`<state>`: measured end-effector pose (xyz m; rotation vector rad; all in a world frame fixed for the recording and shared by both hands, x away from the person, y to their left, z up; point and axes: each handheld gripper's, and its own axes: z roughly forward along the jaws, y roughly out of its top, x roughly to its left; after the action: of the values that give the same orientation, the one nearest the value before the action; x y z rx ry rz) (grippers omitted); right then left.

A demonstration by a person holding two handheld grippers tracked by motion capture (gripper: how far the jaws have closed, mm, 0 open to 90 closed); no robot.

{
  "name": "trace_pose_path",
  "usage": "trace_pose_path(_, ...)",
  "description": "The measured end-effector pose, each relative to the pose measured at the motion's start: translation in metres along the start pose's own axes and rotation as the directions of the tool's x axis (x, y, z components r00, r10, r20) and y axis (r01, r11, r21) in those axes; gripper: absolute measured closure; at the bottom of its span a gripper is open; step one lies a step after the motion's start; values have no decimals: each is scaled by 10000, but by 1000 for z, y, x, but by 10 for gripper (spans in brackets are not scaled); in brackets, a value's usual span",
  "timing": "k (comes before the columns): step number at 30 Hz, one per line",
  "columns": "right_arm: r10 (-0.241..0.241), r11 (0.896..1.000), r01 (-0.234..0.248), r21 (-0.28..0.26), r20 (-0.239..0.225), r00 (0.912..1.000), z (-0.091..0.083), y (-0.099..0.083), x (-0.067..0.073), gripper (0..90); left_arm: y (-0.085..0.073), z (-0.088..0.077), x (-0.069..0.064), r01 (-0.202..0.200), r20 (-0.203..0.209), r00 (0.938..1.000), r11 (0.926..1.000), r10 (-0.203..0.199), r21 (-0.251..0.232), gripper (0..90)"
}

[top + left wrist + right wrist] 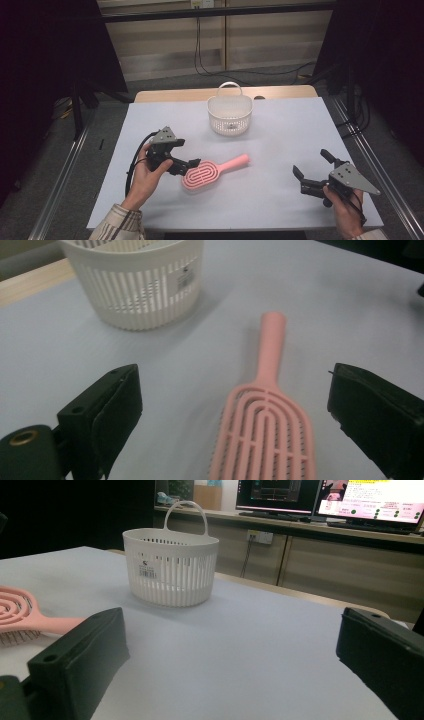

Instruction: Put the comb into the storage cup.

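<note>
the left gripper (192,165) is wide open, with one black jaw on each side of the pink hairbrush (212,171). in the left gripper view the brush head (265,437) sits between the two jaws, but they do not squeeze it. the brush lies flat on the white table (280,135) with its handle pointing away from the gripper, toward the white basket (230,116). the basket stands upright a bit farther back, apart from the brush. the right gripper (312,167) is open too and holds nothing. it is low over the table, well away from the brush, on the right side. in its own view the basket (171,567) stands ahead and the brush (22,615) lies off to the left
</note>
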<state>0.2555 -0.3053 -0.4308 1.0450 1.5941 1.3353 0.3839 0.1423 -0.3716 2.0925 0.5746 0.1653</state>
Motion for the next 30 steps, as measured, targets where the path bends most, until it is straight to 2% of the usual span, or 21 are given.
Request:
trace_pose_path(3,-16,10000,16,-1,-11,10000,0,0,0,0,2,4,-3,-157,421,9990,9993,142,346,74)
trace_pose_path(8,-1,10000,1,2,-23,10000,1,0,0,0,3,11,-8,-406,525,9980,9935,351,1067,61)
trace_pose_path(12,-14,10000,14,27,-10,10000,0,0,0,0,4,14,-10,-329,621,9977,9920,255,1220,51)
trace_pose_path(13,-19,10000,19,36,-13,10000,0,0,0,0,4,15,-9,-277,587,9981,9888,193,1465,46)
trace_pose_path(16,-6,10000,6,25,-17,10000,0,0,0,0,2,17,-6,-249,671,9977,9846,134,1732,45)
trace_pose_path(18,-2,10000,2,39,-40,10000,0,0,0,0,2,19,-6,-413,643,9975,9785,288,2023,45)
trace_pose_path(21,-24,10000,24,40,-13,10000,1,0,0,0,2,22,-8,-526,715,9967,9744,377,2187,46)
trace_pose_path(28,-29,10000,29,33,-7,10000,1,0,0,0,1,35,-11,-742,962,9941,9583,492,2759,47)
trace_pose_path(29,-14,10000,14,40,-20,10000,1,0,0,0,1,36,-11,-938,1024,9924,9578,681,2715,47)
trace_pose_path(30,-8,10000,8,42,-36,10000,1,0,0,0,0,40,-11,-981,1087,9916,9556,702,2779,48)
